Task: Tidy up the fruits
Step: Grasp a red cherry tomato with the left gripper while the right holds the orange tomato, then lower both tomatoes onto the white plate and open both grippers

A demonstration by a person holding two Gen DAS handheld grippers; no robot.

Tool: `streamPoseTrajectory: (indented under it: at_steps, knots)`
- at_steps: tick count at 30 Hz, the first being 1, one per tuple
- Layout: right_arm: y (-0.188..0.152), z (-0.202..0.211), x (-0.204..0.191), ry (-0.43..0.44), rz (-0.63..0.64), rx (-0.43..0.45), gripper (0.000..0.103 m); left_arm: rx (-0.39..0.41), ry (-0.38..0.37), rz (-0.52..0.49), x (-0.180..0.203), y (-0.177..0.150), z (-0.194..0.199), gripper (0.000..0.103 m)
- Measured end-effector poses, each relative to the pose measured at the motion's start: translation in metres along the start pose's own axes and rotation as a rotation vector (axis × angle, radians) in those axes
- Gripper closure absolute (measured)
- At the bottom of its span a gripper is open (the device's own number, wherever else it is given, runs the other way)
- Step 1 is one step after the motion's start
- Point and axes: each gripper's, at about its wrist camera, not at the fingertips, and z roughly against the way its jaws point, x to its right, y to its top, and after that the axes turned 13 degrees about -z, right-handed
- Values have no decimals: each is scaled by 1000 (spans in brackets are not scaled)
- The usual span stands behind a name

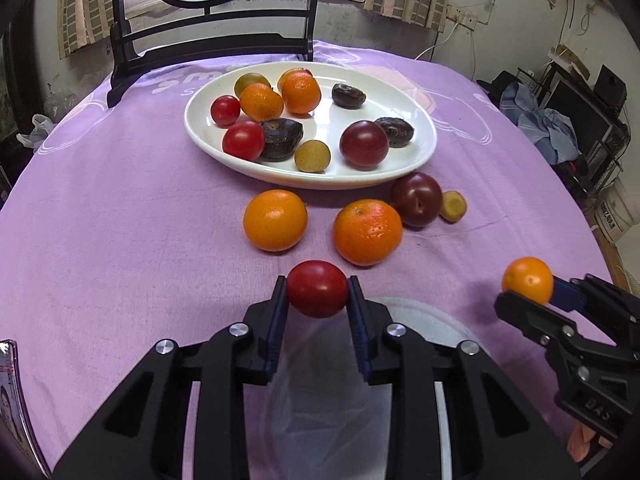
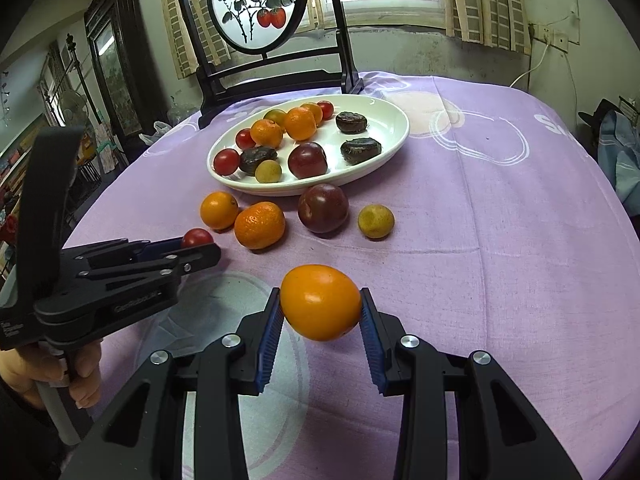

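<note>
The left gripper point(image 1: 318, 289) pinches a red tomato point(image 1: 318, 289) between its fingers, the right gripper point(image 2: 320, 302) an orange kumquat point(image 2: 320, 302), both poised for the white plate point(image 1: 416, 160) at twelve o'clock (already half filled). Whether either fruit clears the tabletop point(image 1: 120, 220) is unclear.

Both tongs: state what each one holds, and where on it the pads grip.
Left tongs clamp a red tomato by its two opposite sides. Right tongs clamp a small smooth orange fruit the same way, pads on its flanks.
</note>
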Motion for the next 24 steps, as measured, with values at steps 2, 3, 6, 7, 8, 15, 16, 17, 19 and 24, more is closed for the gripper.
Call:
streamPoseTrajectory:
  at_steps: [2, 3, 6, 7, 8, 15, 16, 17, 19, 24]
  knots:
    - [0, 2, -1, 6, -1, 7, 65, 14, -10, 1, 0, -1, 10, 74]
    - [0, 4, -1, 10, 0, 11, 65, 23, -14, 0, 0, 0, 14, 74]
    - [1, 10, -6, 27, 9, 32, 65, 64, -18, -9, 0, 4, 31, 74]
    - [2, 12, -7, 31, 11, 38, 65, 77, -23, -14, 0, 6, 37, 74]
    - [4, 16, -8, 43, 10, 50, 65, 89, -26, -20, -1, 9, 42, 74]
    - [31, 26, -26, 51, 62, 116, 65, 124, 4, -27, -12, 40, 51, 74]
    - [38, 24, -30, 52, 76, 129, 65, 128, 14, -27, -15, 46, 49, 74]
    - [43, 22, -33, 52, 86, 134, 65, 132, 26, -27, -17, 53, 46, 74]
    - [54, 13, -38, 52, 97, 136, 65, 124, 45, -16, -24, 64, 36, 74]
    - [85, -25, -42, 14, 87, 123, 65, 87, 67, 22, -43, 92, 2, 75]
